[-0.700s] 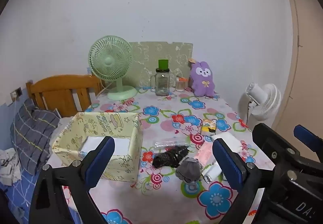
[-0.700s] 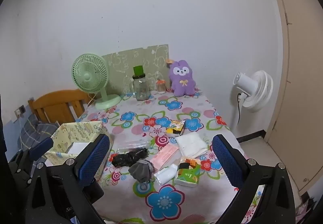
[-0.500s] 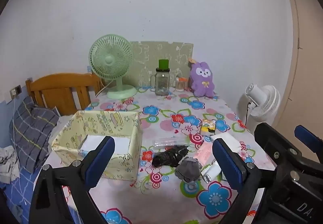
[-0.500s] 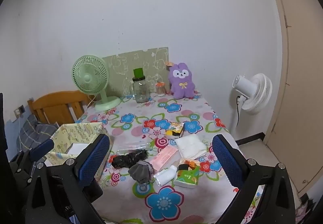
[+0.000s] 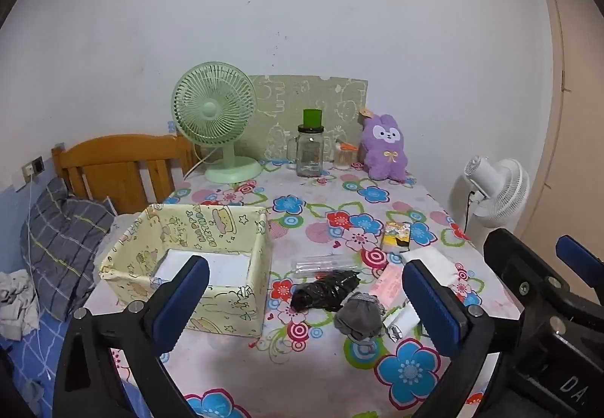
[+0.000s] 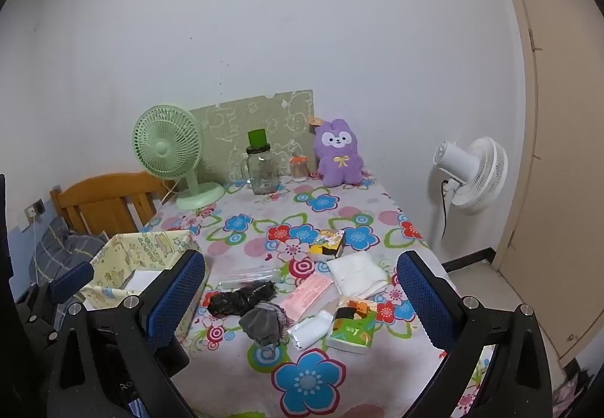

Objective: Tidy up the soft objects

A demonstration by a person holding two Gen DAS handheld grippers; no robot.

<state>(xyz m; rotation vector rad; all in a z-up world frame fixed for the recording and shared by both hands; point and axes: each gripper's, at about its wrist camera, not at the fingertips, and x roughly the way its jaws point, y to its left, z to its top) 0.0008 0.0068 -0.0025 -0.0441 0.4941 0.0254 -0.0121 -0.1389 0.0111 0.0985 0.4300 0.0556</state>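
**Approach not yet begun**

Since the earlier frames you barely shifted. The yellow fabric box (image 5: 196, 259) sat left on the table (image 5: 302, 372). Both the left gripper (image 5: 302, 305) and right gripper (image 6: 302, 297) hung spread wide, empty. The grey sock (image 6: 264, 321), just beside the black bundle (image 6: 241, 299), likely called for a descent next.

Soft, even indoor light fills both views, with faint shadows and no glare. Fisheye distortion bends the edges, the corners are black, and focus is sharp.
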